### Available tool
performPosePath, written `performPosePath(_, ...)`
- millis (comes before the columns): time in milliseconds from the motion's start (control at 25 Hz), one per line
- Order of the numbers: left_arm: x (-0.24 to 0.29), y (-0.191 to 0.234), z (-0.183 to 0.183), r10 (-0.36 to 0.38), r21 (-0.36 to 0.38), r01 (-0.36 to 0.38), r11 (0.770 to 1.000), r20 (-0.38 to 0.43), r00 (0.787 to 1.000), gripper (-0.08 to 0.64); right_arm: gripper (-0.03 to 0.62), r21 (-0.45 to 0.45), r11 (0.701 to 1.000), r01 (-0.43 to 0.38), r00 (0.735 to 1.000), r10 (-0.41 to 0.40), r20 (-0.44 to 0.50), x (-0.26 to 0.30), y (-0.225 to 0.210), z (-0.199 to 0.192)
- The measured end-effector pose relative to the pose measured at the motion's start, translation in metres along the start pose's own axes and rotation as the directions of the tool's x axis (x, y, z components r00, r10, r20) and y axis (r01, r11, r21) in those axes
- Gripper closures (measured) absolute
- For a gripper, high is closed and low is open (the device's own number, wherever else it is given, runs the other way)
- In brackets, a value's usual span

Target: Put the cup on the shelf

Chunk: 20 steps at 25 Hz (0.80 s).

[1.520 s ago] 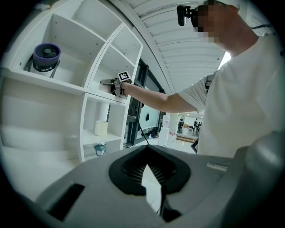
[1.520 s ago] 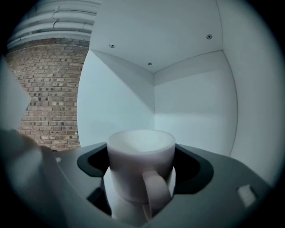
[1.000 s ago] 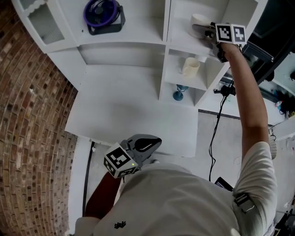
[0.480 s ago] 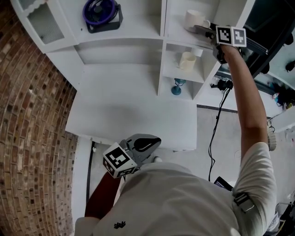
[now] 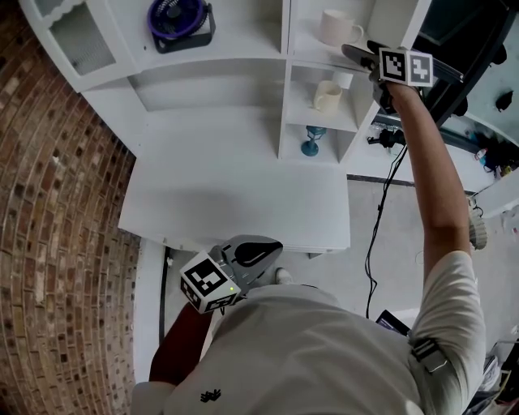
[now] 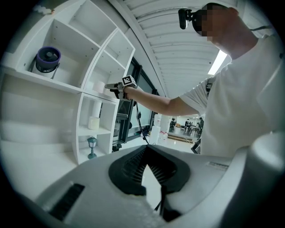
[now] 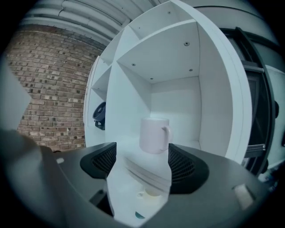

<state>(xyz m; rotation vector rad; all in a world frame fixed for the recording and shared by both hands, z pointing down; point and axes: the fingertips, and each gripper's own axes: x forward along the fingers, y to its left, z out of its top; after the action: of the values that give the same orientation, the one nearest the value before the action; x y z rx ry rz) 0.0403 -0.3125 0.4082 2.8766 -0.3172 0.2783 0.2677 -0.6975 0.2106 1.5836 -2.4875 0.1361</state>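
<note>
The cup (image 5: 336,27) stands in the top right compartment of the shelf (image 5: 211,81). In the compartment under it sits a second cup (image 5: 327,96), and in the one under that a small lantern (image 5: 312,143). The fan (image 5: 180,20) sits in the compartment left of the top cup. The worktop (image 5: 235,194) lies before the shelf, with a brick wall (image 5: 57,243) to its left.

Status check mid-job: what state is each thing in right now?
cup: upright on the shelf, clear of both jaws.
right gripper: open, jaws have just been closing a little, nothing between them.
left gripper: shut, empty.
lower cup: upright, one shelf down.
</note>
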Motion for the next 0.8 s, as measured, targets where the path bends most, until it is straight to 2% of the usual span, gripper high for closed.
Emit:
performPosePath(320,-0.02,-0.024,-0.01,-0.039,0.016,0.039,0.999,-0.011,0.999,0.555,0.252,0.004,1.0,0.016,1.0,-0.016,0.002,-0.034,0.033,-0.014)
performPosePath(440,-0.028,-0.034,-0.013,-0.05,0.017,0.05,0.999,-0.013,0.999,0.555,0.31,-0.002,1.0,0.025,1.0,-0.025,0.016,-0.049,0.047,-0.019)
performPosePath(800,-0.054,-0.066,-0.032,-0.09,0.015,0.09,0.996,-0.033,0.995,0.555,0.426,0.029,0.999,0.034,0.999,-0.035,0.034,-0.088,0.094,-0.046)
